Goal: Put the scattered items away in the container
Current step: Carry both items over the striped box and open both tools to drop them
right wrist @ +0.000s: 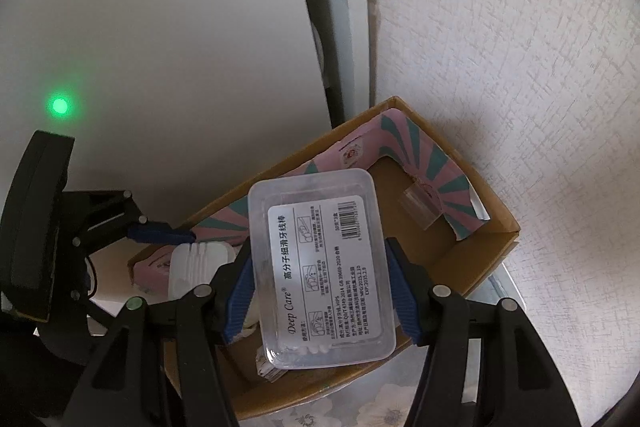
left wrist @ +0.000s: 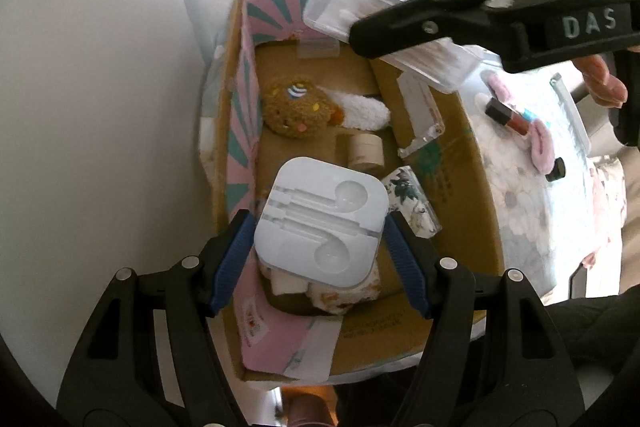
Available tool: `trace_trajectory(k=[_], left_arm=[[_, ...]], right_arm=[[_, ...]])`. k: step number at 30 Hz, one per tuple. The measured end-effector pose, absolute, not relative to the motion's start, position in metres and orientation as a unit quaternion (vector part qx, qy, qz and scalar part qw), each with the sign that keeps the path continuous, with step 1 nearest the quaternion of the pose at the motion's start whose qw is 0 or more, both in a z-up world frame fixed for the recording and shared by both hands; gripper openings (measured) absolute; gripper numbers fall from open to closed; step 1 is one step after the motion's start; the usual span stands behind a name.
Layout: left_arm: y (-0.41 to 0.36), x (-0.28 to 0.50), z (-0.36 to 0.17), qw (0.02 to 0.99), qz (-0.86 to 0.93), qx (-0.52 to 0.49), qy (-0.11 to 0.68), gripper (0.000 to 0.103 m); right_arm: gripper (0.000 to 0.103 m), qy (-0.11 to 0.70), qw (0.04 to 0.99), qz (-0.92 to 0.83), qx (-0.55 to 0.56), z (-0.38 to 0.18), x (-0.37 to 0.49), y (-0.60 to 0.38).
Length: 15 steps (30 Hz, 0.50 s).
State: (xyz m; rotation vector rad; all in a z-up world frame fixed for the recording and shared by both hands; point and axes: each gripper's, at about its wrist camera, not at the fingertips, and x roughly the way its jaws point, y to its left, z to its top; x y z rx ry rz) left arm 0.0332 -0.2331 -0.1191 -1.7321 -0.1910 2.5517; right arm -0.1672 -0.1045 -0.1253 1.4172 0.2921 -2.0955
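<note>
Left tongs point(left wrist: 320, 231): I am gripping the white earphone case point(left wrist: 322, 223) between the blue pads, flat face up, over the near end of the cardboard box point(left wrist: 472, 227).
Right tongs point(right wrist: 320, 291): I am gripping the clear floss-pick box point(right wrist: 320, 271) across its short sides; its long axis is running straight ahead along the fingers.
Key relation: both held things are hanging above the open cardboard box, so the drop lies below each pair of tongs, not sideways. The earphone case is over the near end, the floss-pick box over the far end, near the pink lining point(left wrist: 244, 75).
Already in the box: a brown plush toy point(left wrist: 296, 107), a small round tin point(left wrist: 366, 149) and a floral packet point(left wrist: 412, 201) are lying on the floor of it.
Still out: a lipstick point(left wrist: 508, 115) and a small dark cap point(left wrist: 556, 169) are lying on the flowered worktop point(left wrist: 520, 219), on the right tongs' side.
Judgement: I am reckoning the left release comes easier; beneath it the space looks crowded.
</note>
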Motion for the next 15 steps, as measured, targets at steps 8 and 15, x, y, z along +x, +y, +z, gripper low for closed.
trace_trajectory(k=[8, 15], left_arm=[[-0.22, 0.028, -0.125, 0.033, 0.821, -0.568, -0.044, 0.103], [-0.216, 0.026, -0.123, 0.03, 0.821, -0.569, -0.036, 0.103]], right_arm=[[0.075, 0.095, 0.273, -0.785, 0.548, -0.135, -0.174, -0.1], [0.075, 0.096, 0.266, -0.792, 0.541, -0.13, -0.171, -0.093]])
